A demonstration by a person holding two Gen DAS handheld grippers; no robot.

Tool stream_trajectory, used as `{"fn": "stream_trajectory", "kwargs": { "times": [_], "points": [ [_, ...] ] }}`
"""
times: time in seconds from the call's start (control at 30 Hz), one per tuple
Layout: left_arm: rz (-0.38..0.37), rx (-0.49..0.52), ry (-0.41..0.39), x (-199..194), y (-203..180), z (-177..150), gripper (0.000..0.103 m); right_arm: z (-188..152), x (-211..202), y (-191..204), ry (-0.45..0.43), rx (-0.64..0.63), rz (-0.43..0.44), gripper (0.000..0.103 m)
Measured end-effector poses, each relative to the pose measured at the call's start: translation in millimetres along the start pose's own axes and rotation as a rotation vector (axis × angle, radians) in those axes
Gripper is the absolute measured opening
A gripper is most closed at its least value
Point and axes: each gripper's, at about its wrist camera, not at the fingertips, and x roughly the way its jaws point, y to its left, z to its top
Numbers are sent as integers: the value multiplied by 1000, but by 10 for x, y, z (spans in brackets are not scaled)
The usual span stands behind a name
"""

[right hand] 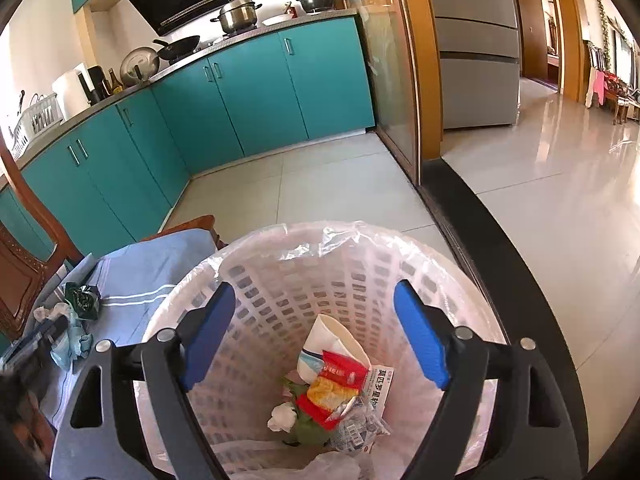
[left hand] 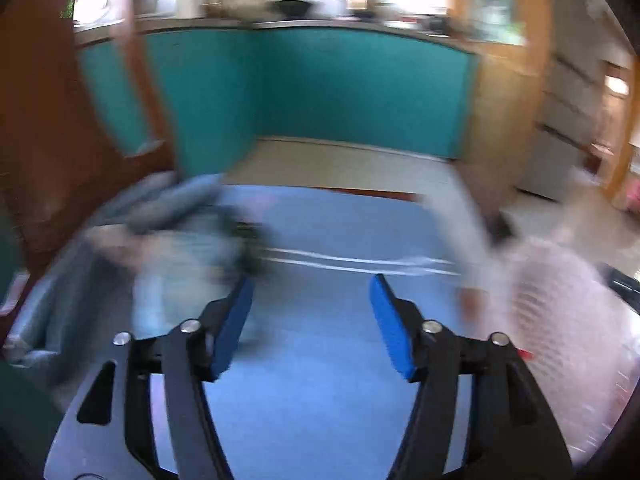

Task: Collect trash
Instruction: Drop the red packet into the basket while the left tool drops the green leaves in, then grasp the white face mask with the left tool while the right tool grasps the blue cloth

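My right gripper point(right hand: 314, 300) is open and empty, held over the mouth of a white lattice trash basket point(right hand: 400, 268) lined with a clear bag. In the basket lie a paper cup point(right hand: 340, 340), a red and yellow wrapper point(right hand: 336, 392), a printed packet point(right hand: 360, 424) and a white crumpled piece point(right hand: 282, 416). On the blue cloth point(right hand: 136, 276) to the left lie a dark green crumpled wrapper point(right hand: 82, 298) and light blue crumpled trash point(right hand: 76, 340). My left gripper point(left hand: 312, 292) is open and empty above the blue cloth point(left hand: 320, 344); its view is blurred. The basket point(left hand: 560, 312) shows at its right.
Teal kitchen cabinets point(right hand: 248, 80) run along the back under a counter with pots. A wooden chair point(right hand: 24, 264) stands at the left. A glass sliding door point(right hand: 396, 64) and a dark floor threshold point(right hand: 500, 240) lie to the right, with a grey refrigerator point(right hand: 472, 48) beyond.
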Motion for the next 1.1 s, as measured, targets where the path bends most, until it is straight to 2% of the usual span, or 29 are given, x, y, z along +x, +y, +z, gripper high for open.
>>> {"fn": "stream_trajectory", "kwargs": {
  "times": [0.07,0.13,0.27,0.33,0.37,0.43,0.53,0.63,0.73,0.9,1.0,1.1],
  "points": [
    [64,-60,43,165,335,67,66,-4,6,47,2,-10,12,80],
    [96,-91,86,286,544,78,67,-12,-2,126,-3,-33,18,80],
    [32,-136,165,530,730,20,65,18,-94,286,-49,-62,53,80],
    [15,-125,190,563,759,-18,36,43,-137,400,-74,-50,126,80],
    [2,-114,201,579,775,-49,29,49,-146,451,-78,-46,156,80],
    [-17,-108,194,573,844,-96,21,59,-144,623,-86,-54,221,85],
    [-35,-69,174,432,911,-180,18,55,-90,904,-85,-93,265,87],
    [-39,-44,158,197,1052,-286,18,-1,51,1304,-38,-153,320,87],
    [-42,-36,146,-31,1210,-384,18,-162,286,1828,72,-233,410,87],
    [-51,-43,135,-330,1511,-540,18,-455,587,2585,205,-366,537,84],
    [-53,-40,125,-457,1604,-586,18,-590,783,2865,265,-391,566,76],
    [-61,-47,117,-526,1664,-589,18,-752,968,3122,317,-402,573,76]
  ]
}}
